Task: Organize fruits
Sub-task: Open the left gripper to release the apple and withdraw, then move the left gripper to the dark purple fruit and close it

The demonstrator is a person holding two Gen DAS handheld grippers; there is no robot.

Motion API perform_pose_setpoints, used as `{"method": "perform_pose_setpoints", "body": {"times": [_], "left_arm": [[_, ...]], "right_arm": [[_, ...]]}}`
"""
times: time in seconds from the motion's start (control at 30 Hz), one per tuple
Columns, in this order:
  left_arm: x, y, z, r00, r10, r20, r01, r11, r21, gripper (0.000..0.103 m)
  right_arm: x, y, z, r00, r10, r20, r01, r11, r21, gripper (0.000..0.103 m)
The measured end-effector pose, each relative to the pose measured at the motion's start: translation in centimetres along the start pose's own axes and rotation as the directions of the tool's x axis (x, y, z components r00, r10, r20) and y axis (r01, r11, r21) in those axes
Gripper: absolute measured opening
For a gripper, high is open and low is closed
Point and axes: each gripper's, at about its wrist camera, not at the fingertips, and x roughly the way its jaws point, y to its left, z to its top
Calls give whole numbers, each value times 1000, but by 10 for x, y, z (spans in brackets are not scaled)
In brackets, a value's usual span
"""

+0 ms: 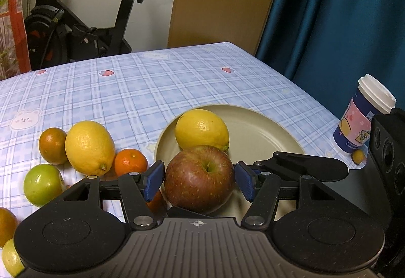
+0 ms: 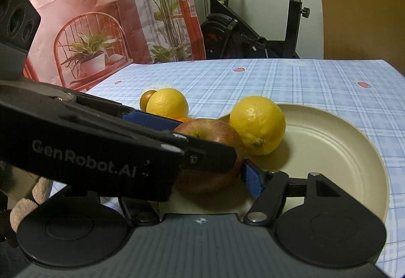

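Note:
A red apple (image 1: pixel 199 178) sits between the blue pads of my left gripper (image 1: pixel 199 183) at the near rim of a beige plate (image 1: pixel 263 131). The pads stand at its sides with small gaps, so the gripper is open. A lemon (image 1: pixel 202 129) lies on the plate behind the apple. On the cloth to the left lie another lemon (image 1: pixel 89 147), a mandarin (image 1: pixel 130 161), a dark-skinned orange (image 1: pixel 52 145) and a green fruit (image 1: pixel 42 184). In the right wrist view the left gripper (image 2: pixel 202 149) crosses in front, around the apple (image 2: pixel 215 135), beside the lemon (image 2: pixel 258 125) on the plate (image 2: pixel 341 141). My right gripper's left finger is hidden.
A paper cup with a lid (image 1: pixel 364 116) stands at the table's right edge, with a small yellow fruit (image 1: pixel 359 156) by it. More fruit lies at the lower left (image 1: pixel 6 225). An exercise bike (image 1: pixel 83 25) and a blue curtain (image 1: pixel 341 12) stand behind the table.

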Motion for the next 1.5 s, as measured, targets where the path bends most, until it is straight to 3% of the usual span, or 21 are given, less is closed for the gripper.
{"method": "perform_pose_setpoints", "body": {"times": [0.37,0.63,0.97,1.3,1.5], "left_arm": [[-35,17,-1,997,9,78,-4,998,-65,64],[-87,47,-13,984,98,147,-73,983,-167,64],[-122,80,-44,972,202,121,-165,951,-262,63],[-121,79,-61,980,152,129,-115,960,-254,63],[-118,87,-68,986,125,114,-86,951,-298,63]], "right_arm": [[-22,5,-3,998,-15,66,16,1000,-15,72],[-35,11,-1,991,-10,130,15,999,-35,72],[-41,23,-1,985,-2,171,16,997,-79,72],[-47,53,-4,982,32,184,4,981,-192,72],[-34,73,-4,988,76,131,-36,960,-279,71]]}}
